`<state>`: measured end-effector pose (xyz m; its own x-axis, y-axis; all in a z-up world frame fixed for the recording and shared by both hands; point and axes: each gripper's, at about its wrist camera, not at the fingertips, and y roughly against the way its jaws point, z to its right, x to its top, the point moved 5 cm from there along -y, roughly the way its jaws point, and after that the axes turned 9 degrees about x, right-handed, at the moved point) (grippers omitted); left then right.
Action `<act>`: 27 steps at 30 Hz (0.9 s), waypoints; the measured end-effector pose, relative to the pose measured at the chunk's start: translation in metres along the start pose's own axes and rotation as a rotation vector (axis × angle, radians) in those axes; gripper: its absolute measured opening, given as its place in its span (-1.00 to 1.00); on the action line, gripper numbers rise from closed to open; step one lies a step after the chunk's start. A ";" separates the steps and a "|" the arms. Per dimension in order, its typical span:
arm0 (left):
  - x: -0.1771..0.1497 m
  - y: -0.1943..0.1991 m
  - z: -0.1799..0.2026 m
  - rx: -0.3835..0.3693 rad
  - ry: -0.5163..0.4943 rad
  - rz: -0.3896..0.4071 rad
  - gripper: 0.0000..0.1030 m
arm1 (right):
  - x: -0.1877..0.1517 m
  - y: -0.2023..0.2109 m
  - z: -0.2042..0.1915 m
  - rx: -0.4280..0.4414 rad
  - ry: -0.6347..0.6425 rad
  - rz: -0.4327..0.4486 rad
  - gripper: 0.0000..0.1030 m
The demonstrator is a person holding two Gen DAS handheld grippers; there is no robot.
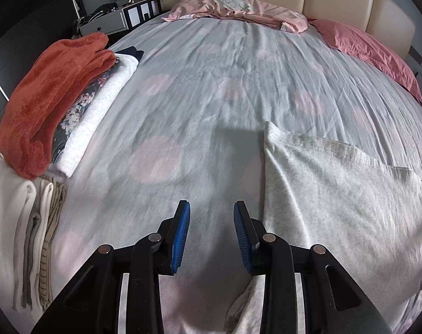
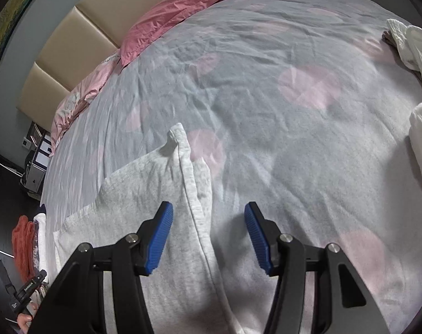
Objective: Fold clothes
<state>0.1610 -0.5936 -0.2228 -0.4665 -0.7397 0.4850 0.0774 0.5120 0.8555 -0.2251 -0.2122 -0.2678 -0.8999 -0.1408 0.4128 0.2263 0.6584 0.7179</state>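
Lying flat on the bed [image 1: 211,89], a pale grey garment [image 1: 336,189] is seen to the right of the left tool [image 1: 211,208] and partly under the right tool [image 2: 208,208]. Both tools are held wide open with nothing gripped; the ribbed blue pads [image 2: 159,239] are bare. The garment appears to be a soft knit, heathered and matte, with a stitched hem and a raised fold ridge running away from the right tool to a peaked corner [image 2: 177,132]. It is judged to be light, limp and prone to sagging, so it would best be taken at a hem or corner, where doubled cloth gives the pads something to pinch; the ridge between the right jaws is one such place. The bed's cover is thin, creased and grey with faint pink spots, and could be caught along with the garment. Folded pieces are stacked at the left edge: a fuzzy rust towel [image 1: 44,97], floral and white layers beneath.
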 end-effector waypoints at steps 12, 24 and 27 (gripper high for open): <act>-0.002 -0.018 -0.038 -0.069 0.200 -0.109 -0.33 | -0.004 -0.023 -0.001 0.067 0.037 0.012 -0.81; 0.020 -0.008 -0.015 -0.201 0.138 -0.034 -0.33 | 0.005 0.031 -0.085 0.123 0.103 0.045 -0.87; 0.024 -0.004 -0.013 -0.229 0.123 -0.012 -0.33 | 0.003 0.042 -0.124 0.142 0.119 0.041 -0.87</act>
<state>0.1613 -0.6192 -0.2124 -0.3587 -0.8002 0.4806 0.2767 0.4006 0.8735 -0.1723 -0.2767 -0.1673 -0.8385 -0.1930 0.5096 0.1991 0.7620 0.6162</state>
